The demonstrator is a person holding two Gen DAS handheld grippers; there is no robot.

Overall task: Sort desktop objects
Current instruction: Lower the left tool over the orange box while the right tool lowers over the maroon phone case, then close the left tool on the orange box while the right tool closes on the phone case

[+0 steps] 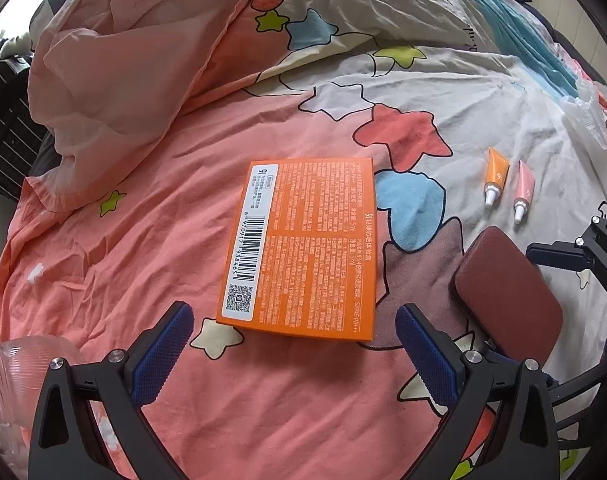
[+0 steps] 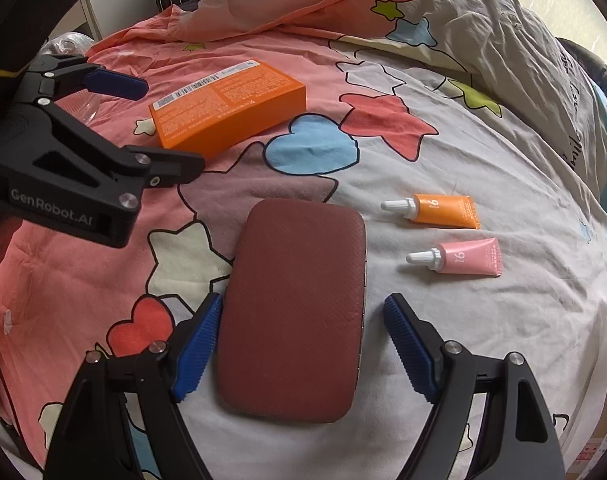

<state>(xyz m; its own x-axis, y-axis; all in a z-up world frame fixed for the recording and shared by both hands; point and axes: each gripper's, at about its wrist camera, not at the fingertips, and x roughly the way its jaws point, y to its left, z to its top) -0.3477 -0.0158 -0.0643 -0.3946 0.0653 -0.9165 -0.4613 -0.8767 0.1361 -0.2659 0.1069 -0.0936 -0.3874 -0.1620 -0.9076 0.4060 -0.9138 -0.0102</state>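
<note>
Your left gripper (image 1: 293,344) hangs low over the bed (image 1: 143,240), jaws spread wide with nothing between them, lined up on the near short edge of the orange box (image 1: 303,248). The box lies flat, barcode side up, on the pink part of the star-print quilt. That gap looks wide enough to take the box across its width, which is probably why you hold it so.

Your right gripper (image 2: 301,348) is also spread. Its blue pads flank the near end of the dark red case (image 2: 299,312): the left pad sits right against the case's edge, the right one stands a little clear, so nothing is pinched.

The case lies flat just right of the box. Further right, the orange tube (image 2: 439,211) and pink tube (image 2: 463,258) lie side by side, white caps pointing the same way, near each other but apart.

Whether this tidy row is a finished sort or the pieces awaiting one, you can't judge from here.
</note>
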